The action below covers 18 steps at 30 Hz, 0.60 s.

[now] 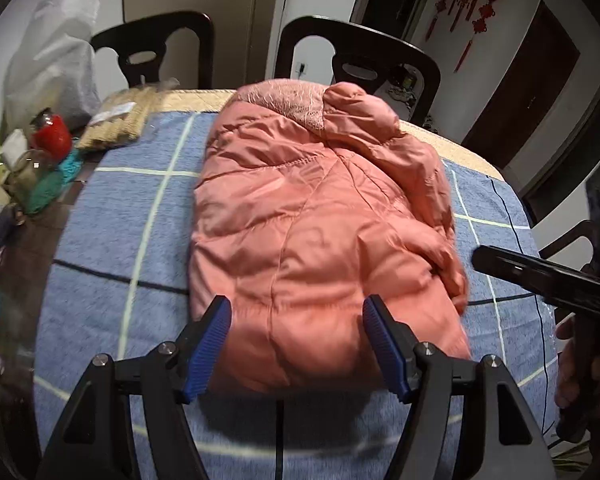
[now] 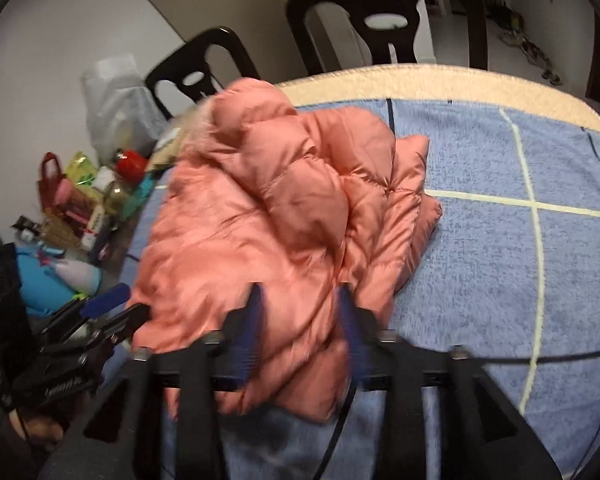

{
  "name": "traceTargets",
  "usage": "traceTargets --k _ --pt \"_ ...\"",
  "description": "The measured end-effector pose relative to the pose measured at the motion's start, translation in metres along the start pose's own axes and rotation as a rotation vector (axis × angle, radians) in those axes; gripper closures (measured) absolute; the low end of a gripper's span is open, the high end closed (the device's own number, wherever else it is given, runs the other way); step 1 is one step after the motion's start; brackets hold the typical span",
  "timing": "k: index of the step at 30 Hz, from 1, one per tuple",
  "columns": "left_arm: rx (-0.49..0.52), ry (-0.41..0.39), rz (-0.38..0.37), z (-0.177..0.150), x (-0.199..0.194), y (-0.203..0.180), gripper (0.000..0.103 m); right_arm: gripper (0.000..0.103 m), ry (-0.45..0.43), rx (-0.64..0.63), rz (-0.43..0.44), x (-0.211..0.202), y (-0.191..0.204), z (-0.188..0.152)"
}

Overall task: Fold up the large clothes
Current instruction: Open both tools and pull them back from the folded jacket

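Left gripper [image 1: 296,316] is wide open w/ nothing held, over the pink puffer jacket [image 1: 312,216] mid-frame on the blue towel [image 1: 112,240]. Right gripper [image 2: 300,308], blurry, partly open around a jacket fold; grip unclear.

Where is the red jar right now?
The red jar stands at the far left of the left wrist view, off the blue towel, among the clutter beside the pink jacket, in front of the white plastic bag.
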<state>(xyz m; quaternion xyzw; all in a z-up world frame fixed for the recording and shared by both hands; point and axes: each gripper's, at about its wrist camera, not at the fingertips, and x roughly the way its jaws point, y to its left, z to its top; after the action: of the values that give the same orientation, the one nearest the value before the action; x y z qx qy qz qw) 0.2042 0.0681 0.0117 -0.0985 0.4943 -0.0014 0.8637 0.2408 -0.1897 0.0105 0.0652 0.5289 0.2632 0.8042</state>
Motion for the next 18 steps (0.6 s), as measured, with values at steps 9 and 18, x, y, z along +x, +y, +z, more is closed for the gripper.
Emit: traceTargets --k 9,18 --pt "-0.001 -0.006 0.044 -0.038 -0.035 -0.001 0.029 0.042 -0.031 -0.079 -0.068 -0.038 0.031 -0.052" --pt "0.08 0.03 0.038 -0.057 -0.036 0.008 0.027 0.041 -0.001 -0.085 -0.161 -0.029 0.067 -0.096"
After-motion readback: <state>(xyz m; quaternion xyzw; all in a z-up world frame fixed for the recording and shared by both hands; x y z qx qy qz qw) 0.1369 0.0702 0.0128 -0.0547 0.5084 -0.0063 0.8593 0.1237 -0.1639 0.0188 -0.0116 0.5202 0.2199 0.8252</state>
